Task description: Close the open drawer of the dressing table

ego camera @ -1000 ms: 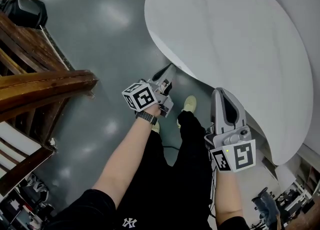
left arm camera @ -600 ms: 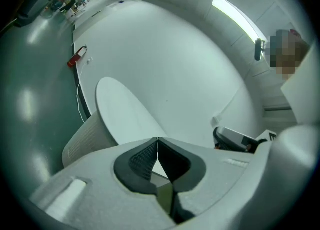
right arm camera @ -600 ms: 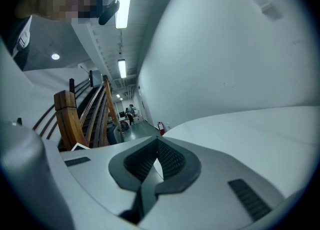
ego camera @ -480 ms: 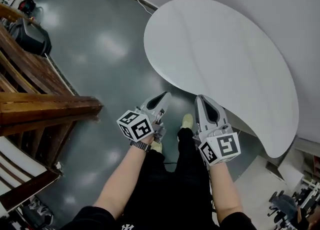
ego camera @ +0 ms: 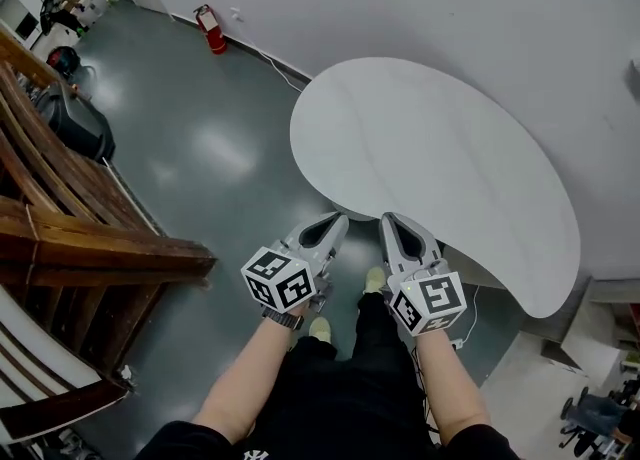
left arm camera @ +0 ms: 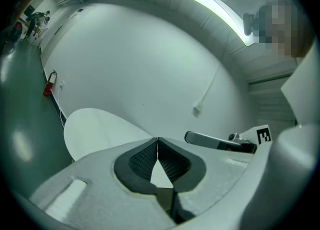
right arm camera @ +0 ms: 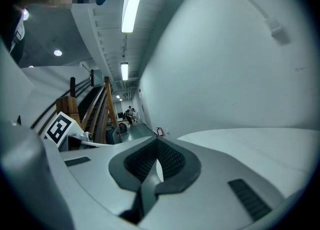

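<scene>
A person stands at the near edge of a white table (ego camera: pixel 430 148) with a rounded top, a two-jaw tool in each hand. The left gripper (ego camera: pixel 337 219) and right gripper (ego camera: pixel 388 219) now point side by side at the table's near rim. They are closer together than a second ago, when the right one hung lower and well apart from its partner.

Both tools are closed and empty. In the left gripper view the ribbed pads (left arm camera: pixel 146 158) meet at their tips, with only the tabletop (left arm camera: pixel 100 129) behind them. In the right gripper view the pads (right arm camera: pixel 142 164) are likewise pinched together, and nothing is gripped.

The head view has tipped upward since the earlier frames. More of the grey wall (ego camera: pixel 400 8) beyond the table now shows, and a red fire extinguisher (ego camera: pixel 213 30) stands at the wall's foot to the table's left. A wooden stair rail (ego camera: pixel 60 218) lies well to the table's left, across the glossy grey floor (ego camera: pixel 200 128). The person's pale shoes (ego camera: pixel 375 278) stand just short of the table's edge.

The table's front, and any drawer in it, is hidden beneath the top.
</scene>
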A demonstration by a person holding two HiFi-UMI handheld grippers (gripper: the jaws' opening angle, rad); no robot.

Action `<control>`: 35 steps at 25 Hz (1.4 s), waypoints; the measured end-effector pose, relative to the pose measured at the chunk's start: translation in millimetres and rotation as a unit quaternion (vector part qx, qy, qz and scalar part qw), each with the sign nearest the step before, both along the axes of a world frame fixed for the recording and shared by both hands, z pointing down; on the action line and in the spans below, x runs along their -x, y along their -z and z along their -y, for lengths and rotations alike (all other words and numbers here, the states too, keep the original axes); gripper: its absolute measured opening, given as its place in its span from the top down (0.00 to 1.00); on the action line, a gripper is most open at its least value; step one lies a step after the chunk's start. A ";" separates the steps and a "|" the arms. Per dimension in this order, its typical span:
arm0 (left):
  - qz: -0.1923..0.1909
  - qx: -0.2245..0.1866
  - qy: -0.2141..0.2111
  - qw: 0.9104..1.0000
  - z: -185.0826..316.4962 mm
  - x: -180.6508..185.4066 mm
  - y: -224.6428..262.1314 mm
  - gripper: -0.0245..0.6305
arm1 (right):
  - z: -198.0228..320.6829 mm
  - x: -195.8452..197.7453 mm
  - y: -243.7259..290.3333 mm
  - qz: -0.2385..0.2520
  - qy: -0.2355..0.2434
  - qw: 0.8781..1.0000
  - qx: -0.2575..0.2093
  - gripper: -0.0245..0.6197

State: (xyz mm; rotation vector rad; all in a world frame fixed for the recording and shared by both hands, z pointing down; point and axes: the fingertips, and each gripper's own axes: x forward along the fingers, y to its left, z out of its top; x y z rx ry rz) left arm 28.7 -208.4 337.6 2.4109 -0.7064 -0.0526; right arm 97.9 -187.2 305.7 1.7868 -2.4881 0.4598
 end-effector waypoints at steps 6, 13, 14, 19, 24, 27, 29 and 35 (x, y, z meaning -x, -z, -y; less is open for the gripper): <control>0.027 -0.065 -0.021 0.997 -18.5 -9.3 58.8 0.95 | -7.8 0.1 43.9 -0.002 -0.008 0.999 -0.031 0.94; 0.030 -0.132 -0.031 0.990 -44.7 -10.1 132.3 0.95 | -25.1 5.3 103.0 -0.009 -0.011 0.997 -0.075 0.94; 0.027 -0.139 -0.032 0.989 -47.0 -9.6 140.5 0.95 | -26.8 6.5 109.0 -0.010 -0.010 0.997 -0.080 0.94; 0.031 -0.164 -0.033 0.985 -60.3 -4.5 167.2 0.95 | -39.1 14.3 132.1 -0.017 -0.012 0.995 -0.099 0.94; 0.046 -0.187 -0.035 0.981 -74.0 -3.3 179.4 0.95 | -52.3 19.4 143.1 -0.021 -0.015 0.994 -0.110 0.94; 0.049 -0.199 -0.035 0.978 -74.5 -2.1 187.0 0.95 | -54.0 23.4 150.2 -0.019 -0.015 0.993 -0.115 0.94; 0.050 -0.198 -0.033 0.978 -77.0 -1.1 187.1 0.95 | -57.3 24.3 149.9 -0.018 -0.016 0.993 -0.113 0.94; 0.056 -0.202 -0.031 0.977 -75.7 0.8 184.1 0.95 | -56.0 25.4 147.6 -0.016 -0.019 0.994 -0.110 0.94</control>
